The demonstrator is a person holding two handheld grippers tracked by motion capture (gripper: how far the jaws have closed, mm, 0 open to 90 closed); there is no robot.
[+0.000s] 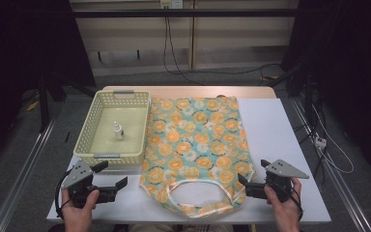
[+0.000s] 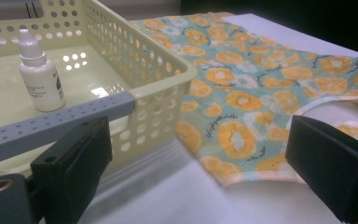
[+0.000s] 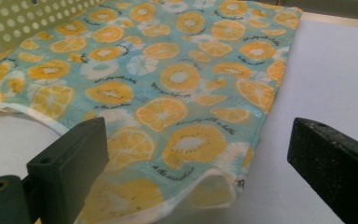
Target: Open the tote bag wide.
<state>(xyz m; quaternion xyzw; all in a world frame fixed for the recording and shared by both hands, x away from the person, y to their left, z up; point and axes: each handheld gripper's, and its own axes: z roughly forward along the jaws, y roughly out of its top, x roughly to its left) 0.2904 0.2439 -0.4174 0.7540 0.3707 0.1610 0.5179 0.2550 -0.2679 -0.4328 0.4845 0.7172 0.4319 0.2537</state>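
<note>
My left gripper (image 1: 112,176) hangs released, jaws wide, at the table's (image 1: 290,145) near left corner, just in front of the yellow basket (image 1: 86,129). A small white bottle (image 1: 118,130) stands upright inside the basket. The orange-print garment (image 1: 195,140) lies flat mid-table, its left edge touching the basket wall. My right gripper (image 1: 252,175), also spread and empty, sits just beside the garment's near right corner. Bare white tabletop runs along the right edge.

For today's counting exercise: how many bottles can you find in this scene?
1. A small white dropper bottle stands upright inside the yellow basket, left of the orange-print cloth. Nothing suggests another is hidden.
</note>
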